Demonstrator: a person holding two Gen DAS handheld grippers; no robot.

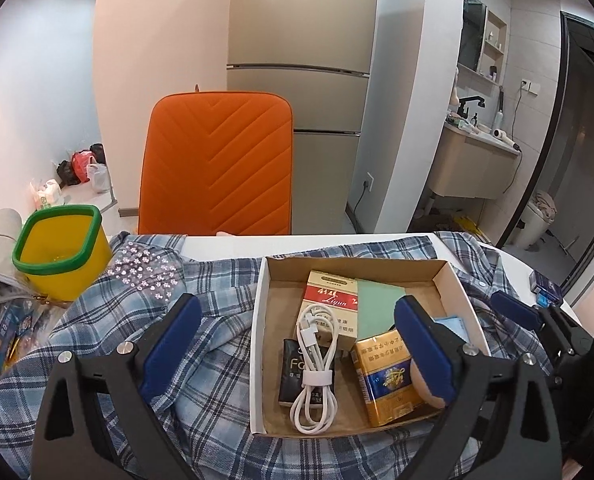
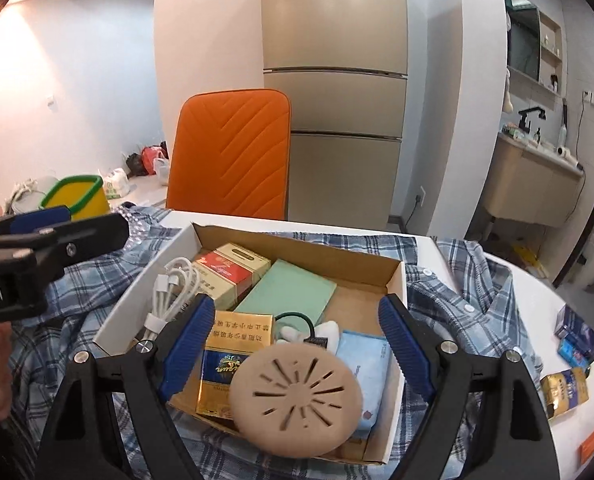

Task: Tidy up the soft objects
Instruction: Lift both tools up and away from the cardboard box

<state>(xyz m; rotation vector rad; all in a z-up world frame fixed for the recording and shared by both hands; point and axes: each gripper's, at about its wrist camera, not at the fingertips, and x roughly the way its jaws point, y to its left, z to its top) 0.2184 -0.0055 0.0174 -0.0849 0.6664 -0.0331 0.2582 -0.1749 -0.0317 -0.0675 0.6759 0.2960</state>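
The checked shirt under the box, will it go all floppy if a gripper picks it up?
Probably yes. The checked shirt lies in soft wrinkles and drapes over the table edge, so it would likely sag and hang down. The cardboard box rests on it, so pulling the shirt might drag or tip the box.

On my left gripper (image 1: 297,344) I see two black angular arms, each cut with a triangular opening and fixed by round silver screws near the top. Its fingers (image 1: 171,346) carry deep blue ribbed pads, long and rounded at the tips. My right gripper (image 2: 295,350) has the same build: black frame, silver screw heads, blue ribbed pads (image 2: 187,344). From the right camera, the left unit's black body bears white lettering on its side, partly cut off by the picture's edge.
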